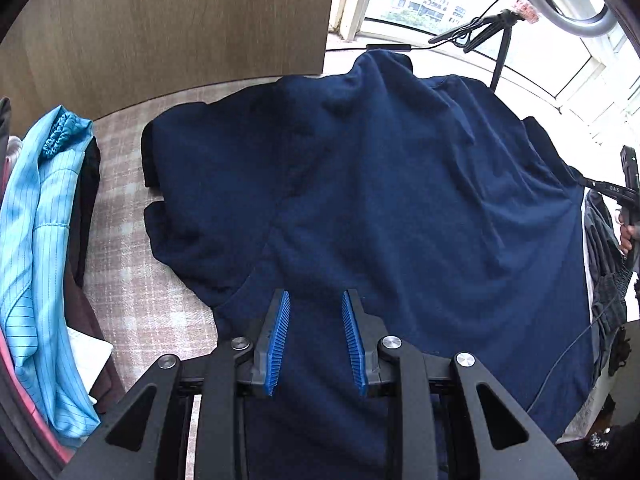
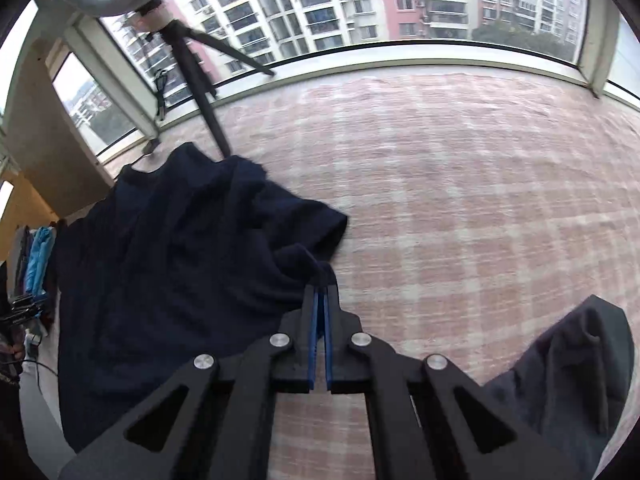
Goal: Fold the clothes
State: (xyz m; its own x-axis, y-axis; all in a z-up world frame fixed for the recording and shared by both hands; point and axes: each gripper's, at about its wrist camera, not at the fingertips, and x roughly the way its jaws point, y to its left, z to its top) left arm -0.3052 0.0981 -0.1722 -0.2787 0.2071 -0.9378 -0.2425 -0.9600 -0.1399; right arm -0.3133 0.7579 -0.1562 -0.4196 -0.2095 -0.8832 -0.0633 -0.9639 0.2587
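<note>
Right now I see a navy shirt [image 1: 380, 184] spread across the checked pink-and-cream cloth [image 2: 460, 184] that covers the work surface, and I take that shirt as my landmark. My left gripper [image 1: 314, 300] hangs over the shirt's near edge with its blue ribbed pads [image 1: 278, 336] set apart, a plain gap between them and nothing pinched; I cannot tell whether the tips touch the fabric. My right gripper [image 2: 322, 292] has its jaws pressed nearly together on a bunched corner of the shirt, at the shirt's right side near a sleeve [image 2: 304, 216] that lies folded on the cloth. That corner is lifted into a small peak at the fingertips.

Left of the shirt, a heap of other clothes [image 1: 36, 240] is piled up, with a light blue striped garment on top. Beyond the shirt's far end stands a black tripod [image 2: 200, 80] before a window [image 2: 360, 0], with a grey ring [image 1: 560, 0] above it. Right of the shirt, close to the right gripper's frame, lies a dark grey garment [image 2: 568, 380]. A wooden panel [image 1: 160, 20] rises beyond the shirt's far left corner.
</note>
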